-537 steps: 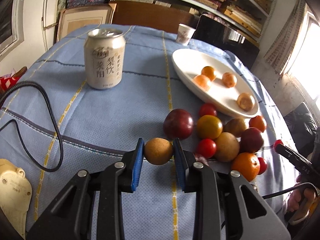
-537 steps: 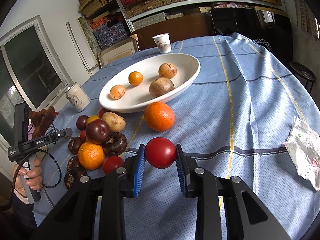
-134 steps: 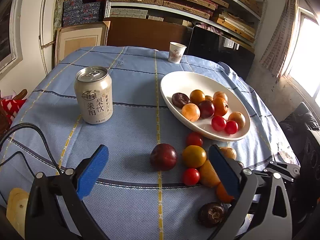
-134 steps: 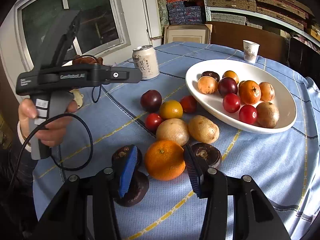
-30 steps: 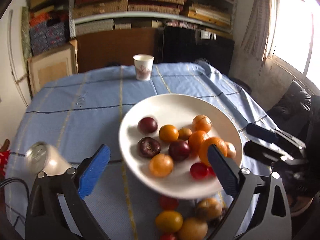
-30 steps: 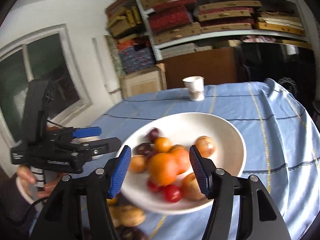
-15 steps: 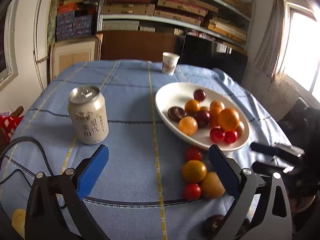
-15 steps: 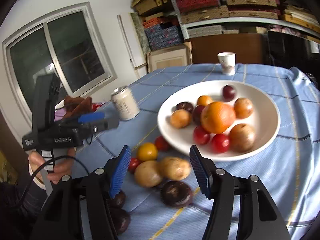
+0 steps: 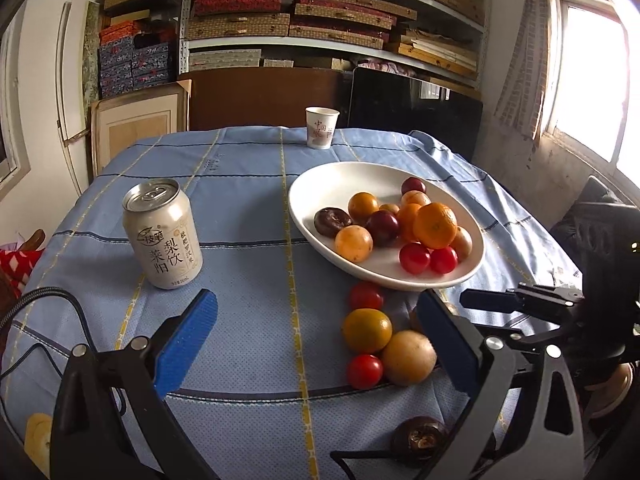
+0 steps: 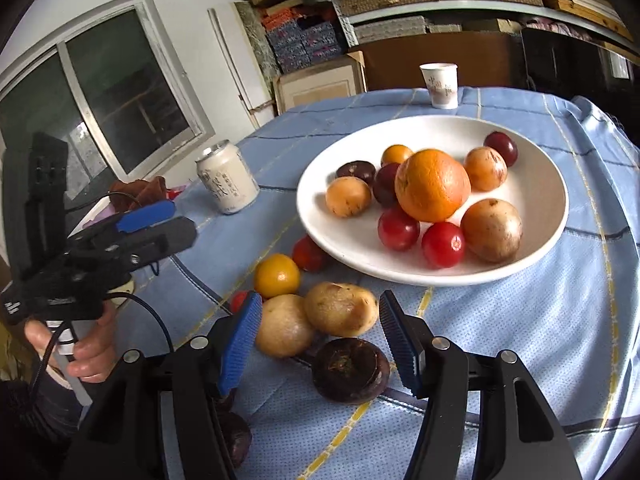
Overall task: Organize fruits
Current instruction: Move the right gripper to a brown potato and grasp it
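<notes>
Two sets of jaws released, empty, over blue checked tablecloth point(image 9: 248, 248); shelves point(image 9: 320, 12) behind.

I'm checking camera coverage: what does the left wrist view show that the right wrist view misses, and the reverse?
Only the left wrist view shows the right tool from outside, open.

Only the right wrist view shows the hand on the left tool and a second dark fruit at the bottom edge.

Both show the white bowl of fruit, the can and the paper cup.
</notes>
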The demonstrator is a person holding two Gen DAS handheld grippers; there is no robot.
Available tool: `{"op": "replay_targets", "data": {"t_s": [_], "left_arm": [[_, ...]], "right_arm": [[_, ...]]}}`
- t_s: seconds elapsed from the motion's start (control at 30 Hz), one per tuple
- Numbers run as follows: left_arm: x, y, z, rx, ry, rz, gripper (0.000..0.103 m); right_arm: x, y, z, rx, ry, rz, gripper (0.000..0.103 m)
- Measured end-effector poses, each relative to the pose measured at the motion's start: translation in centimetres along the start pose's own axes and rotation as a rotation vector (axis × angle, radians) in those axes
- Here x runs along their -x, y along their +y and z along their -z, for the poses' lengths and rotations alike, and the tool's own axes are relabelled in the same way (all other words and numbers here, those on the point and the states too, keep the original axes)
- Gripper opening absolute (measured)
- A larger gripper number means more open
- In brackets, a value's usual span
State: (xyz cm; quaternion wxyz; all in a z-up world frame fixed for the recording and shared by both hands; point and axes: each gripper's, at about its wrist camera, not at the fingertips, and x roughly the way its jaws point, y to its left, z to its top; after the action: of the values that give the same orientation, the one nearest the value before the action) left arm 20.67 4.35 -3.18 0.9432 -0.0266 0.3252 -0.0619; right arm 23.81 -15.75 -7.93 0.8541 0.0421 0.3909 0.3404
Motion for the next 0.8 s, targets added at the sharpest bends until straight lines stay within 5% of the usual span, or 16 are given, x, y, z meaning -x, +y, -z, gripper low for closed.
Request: {"op": "replay_targets", "data": {"t_s": [0.27,0.43,0.8], "left_arm": [[-0.1,0.9,-0.1,0.051,0.015,0.007,0.098],[0.0,1.1,-0.1,0.058,0.015,0.006,0.098],[-0.1,1.5,0.0,0.062,0.021,0.006,0.098]], "right_arm": [[-1.5,-1.9,-0.2,-0.129,0.034,-0.038,0.061],[-2.9,-3.0,-0.2,-0.210,0.072,-0.065,0.049],[-0.3,-2.1,-0.3,-0.164,0.004,-0.119,0.044]]}}
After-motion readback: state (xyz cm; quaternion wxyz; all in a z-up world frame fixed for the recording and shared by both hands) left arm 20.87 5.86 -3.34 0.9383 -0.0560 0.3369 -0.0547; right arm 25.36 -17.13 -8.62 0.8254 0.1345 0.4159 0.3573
